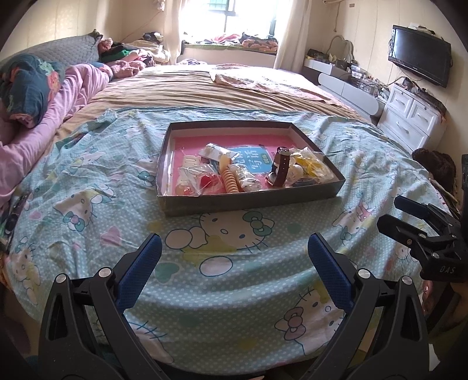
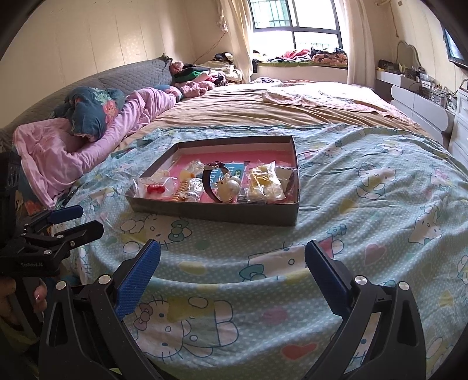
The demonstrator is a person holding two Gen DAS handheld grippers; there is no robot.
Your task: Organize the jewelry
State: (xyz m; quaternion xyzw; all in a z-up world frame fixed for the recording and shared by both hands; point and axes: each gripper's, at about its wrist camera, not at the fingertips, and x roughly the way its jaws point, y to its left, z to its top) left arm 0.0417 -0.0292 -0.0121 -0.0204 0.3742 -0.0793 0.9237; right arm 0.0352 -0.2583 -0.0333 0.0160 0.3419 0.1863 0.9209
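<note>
Left gripper [image 1: 234, 257] at the bottom of the left wrist view, blue-padded fingers [image 1: 140, 271] spread wide, nothing between them, hanging above the near edge of a bed sheet [image 1: 87, 181] printed with cartoon cats on pale green dots. Right gripper [image 2: 232, 258] at the bottom of the right wrist view, likewise wide open and empty, over the same sheet. Also seen side-on at the right edge of the left wrist view, its fingers apart there too. A shallow dark box [image 1: 251, 198] at the centre of both frames, flat on the sheet, well apart from both grippers, pink lining with a blue printed patch inside. Jewelry inside the box, crowded toward its near wall: a wristwatch [image 1: 280, 166] with a dark strap standing on edge right of centre, a yellowish beaded bracelet [image 1: 229, 178] near the middle, a small clear bag with a red piece [image 1: 206, 181] toward the left, a clear bag with yellow contents [image 1: 310, 162] toward the right, a pearly round piece [image 2: 234, 185] just beside the watch. Pink bedding [image 1: 58, 111] bunched at the upper left, window [image 1: 234, 11] at the top, wall-mounted screen [image 1: 419, 54] at the upper right of the left wrist view. A fingertip of the person's hand [image 2: 39, 295] at the lower left edge of the right wrist view, on the left gripper's handle.
</note>
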